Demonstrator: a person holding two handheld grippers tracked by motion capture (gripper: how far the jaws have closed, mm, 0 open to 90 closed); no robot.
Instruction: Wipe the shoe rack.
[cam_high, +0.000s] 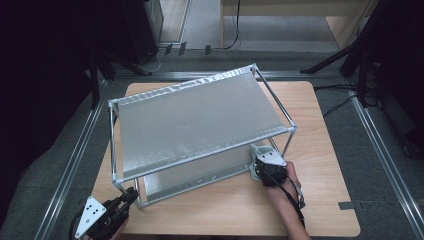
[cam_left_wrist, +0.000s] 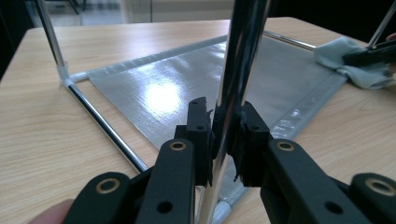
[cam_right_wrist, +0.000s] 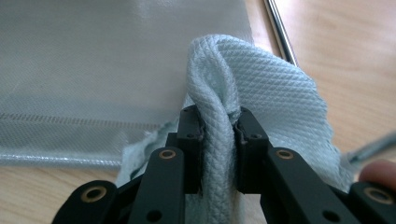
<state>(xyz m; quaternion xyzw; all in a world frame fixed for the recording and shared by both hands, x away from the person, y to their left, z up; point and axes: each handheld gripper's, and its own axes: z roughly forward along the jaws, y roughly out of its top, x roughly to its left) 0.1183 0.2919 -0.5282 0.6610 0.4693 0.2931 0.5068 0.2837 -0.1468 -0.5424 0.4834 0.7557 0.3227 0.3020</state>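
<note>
Nearest the camera, the left gripper (cam_high: 131, 196) is clamped on the front corner post (cam_left_wrist: 233, 93) of the rack (cam_high: 200, 117) on the bench (cam_high: 330, 150). At the rack's lower shelf (cam_right_wrist: 93, 70), the right gripper (cam_right_wrist: 218, 126) pinches a pale blue cloth (cam_right_wrist: 271, 88) against the shelf's edge.

High view: bench (cam_high: 320, 210) evenly lit from above, surroundings falling to near black at left and right edges. Soft, low resolution overall. Dull sheen across grey shelf fabric (cam_high: 200, 120).

Left gripper view: bright white glare patch on lower fabric sheet (cam_left_wrist: 163, 95); streaked reflections down chrome post (cam_left_wrist: 233, 93). Tongs in foreground soft, far edge hazy.

Right gripper view: pale cloth (cam_right_wrist: 261, 88) weave sharp near middle, background fabric and bench blurred, washed toward top.
</note>
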